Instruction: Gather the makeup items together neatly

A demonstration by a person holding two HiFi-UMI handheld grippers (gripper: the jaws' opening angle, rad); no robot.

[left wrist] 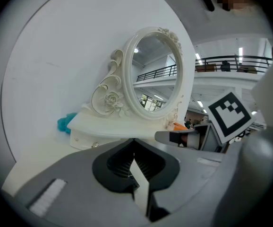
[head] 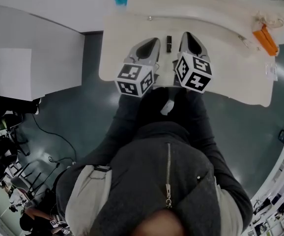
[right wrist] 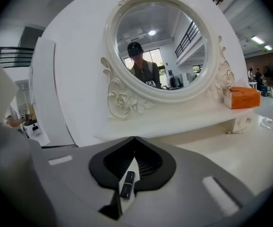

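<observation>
Well, it's a white dressing table (head: 230,68) standing on a grey-blue floor (head: 83,107) in a big, bright hall. An oval mirror (right wrist: 157,46) with carved roses in its frame rises from a raised shelf (right wrist: 183,122) at the back. An orange box (right wrist: 242,97) sits on that shelf at one side of the mirror and a teal thing (left wrist: 65,122) at the other (I can't make out what it is). A balcony railing (left wrist: 240,60) runs across the room well behind the mirror.

One black tube (head: 169,44), short and slim, lies on the tabletop in front of the mirror, below the shelf. Its long axis runs toward the mirror and back to the person. I can't tell which end is the cap.

Both grippers point at the mirror, one on each side of the tube. The left gripper (left wrist: 134,138) has its jaws pressed together at the tips, with nothing in them. The right gripper (right wrist: 134,136) is closed tip to tip too. The tube shows through the gap behind its tips, on the table and not pinched.
</observation>
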